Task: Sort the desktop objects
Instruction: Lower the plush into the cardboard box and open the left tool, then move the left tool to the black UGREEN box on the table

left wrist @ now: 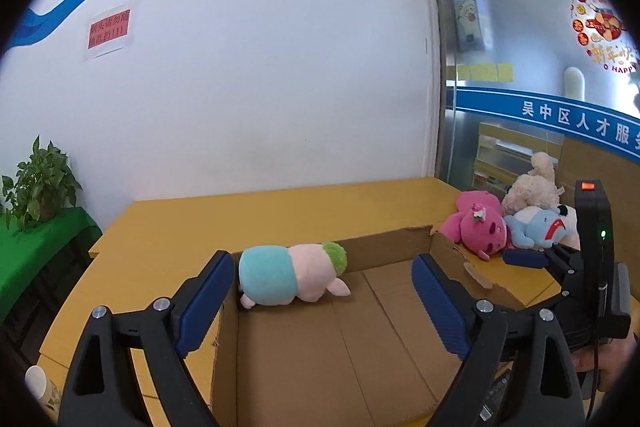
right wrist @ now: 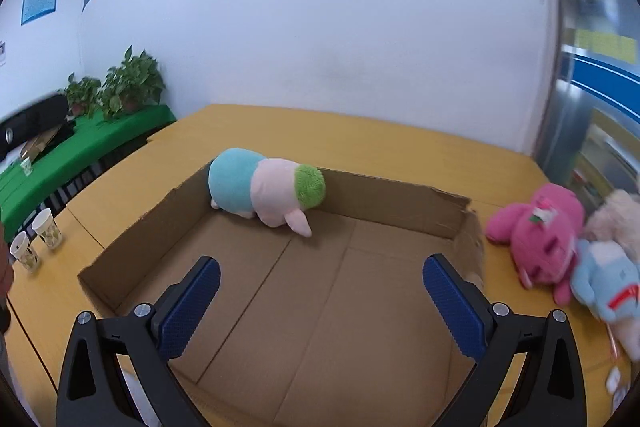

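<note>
A shallow cardboard box (left wrist: 400,243) (right wrist: 400,203) lies on the yellow table. A teal, pink and green plush toy (left wrist: 290,275) (right wrist: 266,189) lies inside it against the far left corner. My left gripper (left wrist: 322,267) is open and empty over the box. My right gripper (right wrist: 320,273) is open and empty above the box's middle; it also shows in the left wrist view (left wrist: 528,259) at the right. On the table right of the box lie a pink plush (left wrist: 478,225) (right wrist: 538,237), a light blue plush (left wrist: 538,227) (right wrist: 604,281) and a beige plush (left wrist: 532,189) (right wrist: 614,215).
The yellow table (left wrist: 280,211) (right wrist: 360,139) meets a white wall at the back and a glass partition at the right. Paper cups (right wrist: 36,239) (left wrist: 38,383) stand at its left edge. A green-covered table with potted plants (right wrist: 120,87) (left wrist: 38,183) stands to the left.
</note>
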`<state>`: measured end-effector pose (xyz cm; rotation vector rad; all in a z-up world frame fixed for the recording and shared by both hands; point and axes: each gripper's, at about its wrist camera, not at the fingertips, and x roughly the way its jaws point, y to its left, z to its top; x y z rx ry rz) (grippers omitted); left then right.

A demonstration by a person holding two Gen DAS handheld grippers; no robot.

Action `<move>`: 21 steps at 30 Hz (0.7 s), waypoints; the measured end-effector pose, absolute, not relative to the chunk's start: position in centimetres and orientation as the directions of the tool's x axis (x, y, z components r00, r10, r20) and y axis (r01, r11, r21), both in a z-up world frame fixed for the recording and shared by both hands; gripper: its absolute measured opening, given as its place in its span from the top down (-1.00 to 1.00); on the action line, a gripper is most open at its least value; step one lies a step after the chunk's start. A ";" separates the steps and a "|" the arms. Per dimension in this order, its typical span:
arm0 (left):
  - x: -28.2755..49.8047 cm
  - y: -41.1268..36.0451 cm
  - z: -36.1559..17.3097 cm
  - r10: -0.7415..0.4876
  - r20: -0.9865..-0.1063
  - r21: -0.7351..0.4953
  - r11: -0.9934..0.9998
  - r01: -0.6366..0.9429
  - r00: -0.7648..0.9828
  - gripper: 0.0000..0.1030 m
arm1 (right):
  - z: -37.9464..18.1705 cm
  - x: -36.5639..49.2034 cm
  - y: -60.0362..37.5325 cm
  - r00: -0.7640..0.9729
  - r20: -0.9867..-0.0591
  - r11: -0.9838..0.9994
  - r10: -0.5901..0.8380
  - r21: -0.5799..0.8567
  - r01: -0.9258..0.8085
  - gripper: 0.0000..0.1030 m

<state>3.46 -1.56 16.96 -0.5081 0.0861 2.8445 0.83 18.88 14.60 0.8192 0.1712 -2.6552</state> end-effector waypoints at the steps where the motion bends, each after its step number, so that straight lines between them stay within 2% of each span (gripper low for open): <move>1: 4.3 -1.1 16.9 0.235 -0.348 0.019 -0.966 -0.258 -0.907 -0.77 | 14.8 2.0 19.6 -0.775 -0.559 -0.935 -0.296 0.002 0.356 -1.00; 8: 8.4 1.0 16.4 0.211 -0.335 0.077 -0.965 -0.250 -0.918 -0.77 | 16.2 7.9 21.1 -0.804 -0.548 -0.959 -0.232 -0.010 0.284 -1.00; 21: 10.1 1.7 13.8 0.297 -0.410 -0.041 -0.951 -0.308 -0.863 -0.77 | 17.4 11.9 21.0 -0.838 -0.476 -0.955 -0.268 0.015 0.297 -1.00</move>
